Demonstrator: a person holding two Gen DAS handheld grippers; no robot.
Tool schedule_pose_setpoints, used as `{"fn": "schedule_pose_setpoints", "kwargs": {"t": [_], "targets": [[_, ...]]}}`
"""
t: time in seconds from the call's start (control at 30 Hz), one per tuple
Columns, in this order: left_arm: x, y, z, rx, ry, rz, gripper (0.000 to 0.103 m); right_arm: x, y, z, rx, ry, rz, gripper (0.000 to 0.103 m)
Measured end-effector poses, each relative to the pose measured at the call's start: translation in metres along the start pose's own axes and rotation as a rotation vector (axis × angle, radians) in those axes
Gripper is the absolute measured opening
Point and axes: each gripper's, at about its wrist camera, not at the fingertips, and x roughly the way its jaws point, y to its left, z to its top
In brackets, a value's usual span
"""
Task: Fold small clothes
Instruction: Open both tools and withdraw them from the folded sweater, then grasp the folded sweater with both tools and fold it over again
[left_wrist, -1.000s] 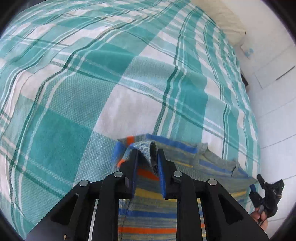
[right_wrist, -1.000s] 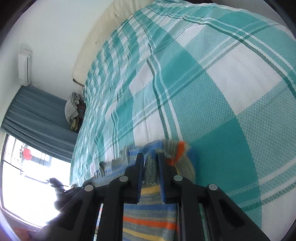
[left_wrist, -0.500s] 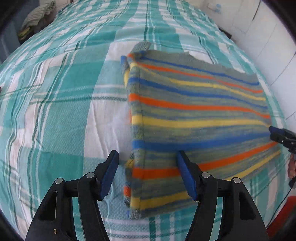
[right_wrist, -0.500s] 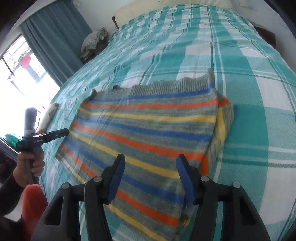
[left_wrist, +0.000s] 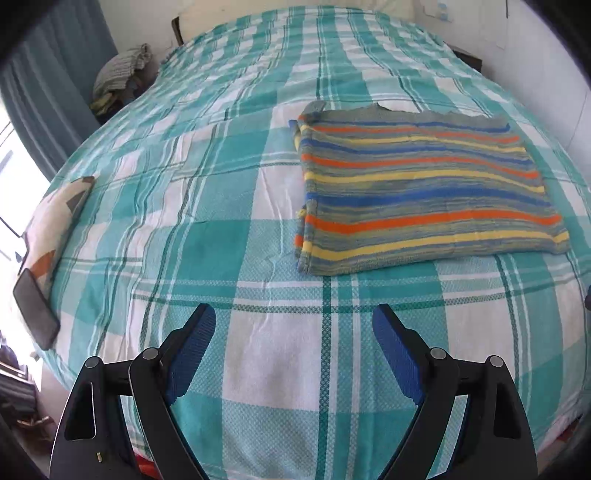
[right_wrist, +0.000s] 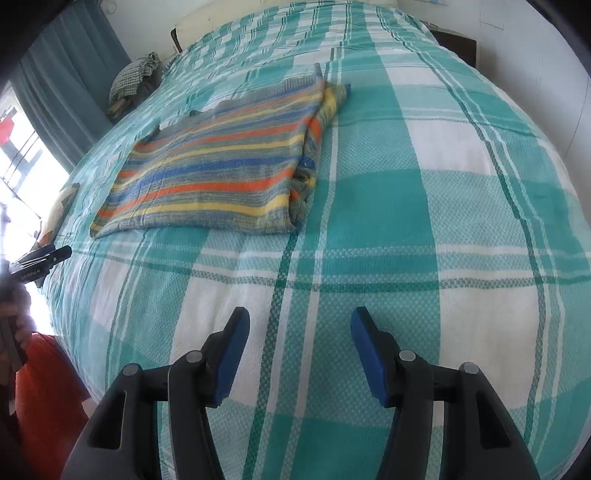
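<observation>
Striped knit (left_wrist: 424, 192): folded flat on bed (left_wrist: 258, 354), released. Left gripper (left_wrist: 293, 354) jaws just widening, empty; right gripper (right_wrist: 300, 354) jaws apart, empty, both short of knit.

Small white print on left tool (right_wrist: 35, 267) (too blurred to read).

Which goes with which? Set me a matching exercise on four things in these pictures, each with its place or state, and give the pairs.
Things:
1. striped garment
2. dark flat slab
3. bundle of clothes
4. right gripper

Places or states:
A. off the bed, beside the curtain
B. open, nothing between its jaws
C. folded, lying flat on the checked bedspread
D. at the left edge of the bed

Pairs: 1-C, 2-D, 3-A, 4-B
</observation>
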Motion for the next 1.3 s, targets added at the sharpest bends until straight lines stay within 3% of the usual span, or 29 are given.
{"fn": "schedule_pose_setpoints", "kwargs": {"t": [0.17, 0.4, 0.53, 0.7, 0.87, 1.03, 1.1, 1.13, 1.17, 1.2, 1.23, 1.3], "targets": [[-0.020, -0.014, 0.006, 0.029, -0.039, 0.000, 0.088, -0.013, 0.014, -0.018, -0.017, -0.013, 0.025, 0.064], [-0.029, -0.036, 0.011, 0.073, -0.064, -0.003, 0.088, -0.020, 0.016, -0.028, -0.015, -0.022, 0.030, 0.065], [-0.018, -0.080, 0.011, 0.165, -0.044, -0.109, 0.089, -0.018, 0.010, -0.021, -0.019, -0.025, 0.038, 0.065], [-0.001, -0.182, 0.018, 0.376, -0.095, -0.266, 0.089, -0.014, -0.015, 0.035, -0.015, -0.091, 0.034, 0.069], [0.031, -0.265, 0.041, 0.436, -0.091, -0.435, 0.089, 0.012, -0.051, 0.122, 0.029, -0.115, 0.090, 0.072], [0.047, -0.302, 0.049, 0.505, -0.150, -0.394, 0.093, 0.074, -0.069, 0.195, 0.103, 0.002, 0.259, 0.072], [0.046, -0.298, 0.054, 0.458, -0.152, -0.419, 0.072, 0.101, -0.072, 0.213, 0.153, 0.050, 0.275, 0.070], [0.046, -0.296, 0.056, 0.435, -0.148, -0.420, 0.043, 0.110, -0.071, 0.220, 0.169, 0.040, 0.271, 0.070], [0.047, -0.294, 0.057, 0.419, -0.146, -0.408, 0.012, 0.117, -0.069, 0.227, 0.175, 0.030, 0.274, 0.060], [0.047, -0.290, 0.060, 0.401, -0.147, -0.393, 0.010, 0.122, -0.065, 0.233, 0.172, 0.029, 0.274, 0.028], [0.045, -0.282, 0.062, 0.360, -0.141, -0.433, 0.009, 0.126, -0.061, 0.239, 0.169, 0.036, 0.253, 0.009], [0.034, -0.255, 0.068, 0.253, -0.152, -0.482, 0.008, 0.123, -0.049, 0.248, 0.169, 0.018, 0.232, 0.010]]}}
